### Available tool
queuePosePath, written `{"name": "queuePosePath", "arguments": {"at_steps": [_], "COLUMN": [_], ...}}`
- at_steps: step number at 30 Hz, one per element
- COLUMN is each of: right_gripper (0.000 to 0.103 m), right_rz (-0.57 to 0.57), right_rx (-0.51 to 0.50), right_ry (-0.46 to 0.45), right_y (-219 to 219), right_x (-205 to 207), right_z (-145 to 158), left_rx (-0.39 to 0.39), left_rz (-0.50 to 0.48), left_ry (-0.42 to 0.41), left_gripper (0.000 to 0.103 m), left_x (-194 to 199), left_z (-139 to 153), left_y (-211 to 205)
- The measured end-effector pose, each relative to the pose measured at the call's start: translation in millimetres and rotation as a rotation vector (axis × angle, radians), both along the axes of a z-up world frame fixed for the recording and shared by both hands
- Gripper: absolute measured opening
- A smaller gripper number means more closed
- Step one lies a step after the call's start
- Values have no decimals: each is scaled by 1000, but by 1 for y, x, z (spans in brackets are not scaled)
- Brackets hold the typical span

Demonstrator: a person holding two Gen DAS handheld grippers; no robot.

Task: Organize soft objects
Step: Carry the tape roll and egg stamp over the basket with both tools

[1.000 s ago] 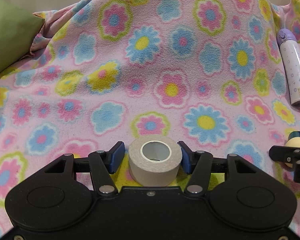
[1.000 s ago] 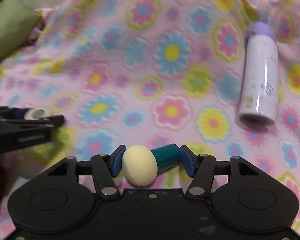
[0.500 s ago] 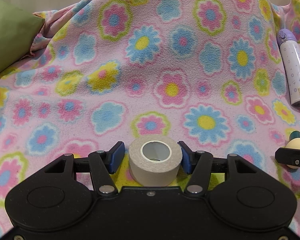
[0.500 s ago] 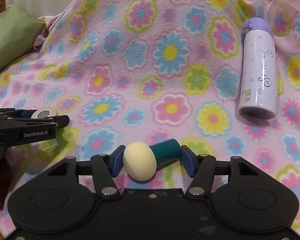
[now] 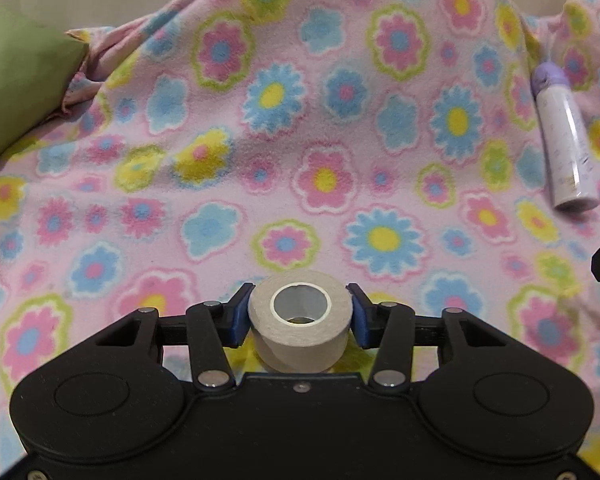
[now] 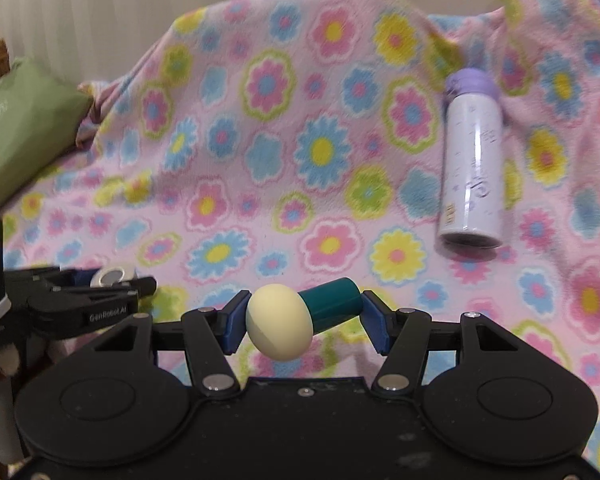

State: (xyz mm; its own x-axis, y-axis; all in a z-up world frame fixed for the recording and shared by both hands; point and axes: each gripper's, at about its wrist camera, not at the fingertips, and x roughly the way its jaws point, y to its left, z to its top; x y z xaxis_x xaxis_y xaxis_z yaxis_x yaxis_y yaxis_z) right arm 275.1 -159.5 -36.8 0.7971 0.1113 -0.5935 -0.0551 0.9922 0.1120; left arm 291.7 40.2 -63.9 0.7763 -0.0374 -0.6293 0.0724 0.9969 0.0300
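In the left wrist view, the left gripper is clenched on a roll of beige tape, its blue pads pressing the roll's outer wall from both sides while the open core faces up toward the camera. The roll hangs at 6 o'clock in that view, above a pink fleece blanket printed with blue, yellow and pink flowers, which fills almost the whole picture. A green cushion lies at 10 o'clock on the blanket's far left edge, and a lavender bottle with a purple cap lies on its side at 2 o'clock, cap pointing away. In the right wrist view, the right gripper grips a small toy with a cream egg-shaped head and a teal cylindrical handle; the head touches the left pad, the handle end the right one, and the toy tilts so the handle sits slightly higher. It sits at 6 o'clock in this view, over the same blanket. The bottle lies at 2 o'clock, the cushion at 10 o'clock, and the left gripper with its tape roll shows at 9 o'clock.
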Motion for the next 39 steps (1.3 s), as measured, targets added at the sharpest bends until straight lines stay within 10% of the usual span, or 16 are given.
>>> {"name": "queuePosePath", "arguments": {"at_steps": [21,39], "right_gripper": [59,59], "right_rz": [-60,-135], "right_rx": [145,192], "right_ry": [32,15], "right_y": [-1,-7], "right_x": [-134,-278], "right_z": [55,48], "left_rx": [-82,-56], "left_rz": [-27,-36], "left_ry": [83,96], "left_gripper": [48,48], "left_x": [-137,-250], "left_z": [99,94], "left_y": [-22,-54]}}
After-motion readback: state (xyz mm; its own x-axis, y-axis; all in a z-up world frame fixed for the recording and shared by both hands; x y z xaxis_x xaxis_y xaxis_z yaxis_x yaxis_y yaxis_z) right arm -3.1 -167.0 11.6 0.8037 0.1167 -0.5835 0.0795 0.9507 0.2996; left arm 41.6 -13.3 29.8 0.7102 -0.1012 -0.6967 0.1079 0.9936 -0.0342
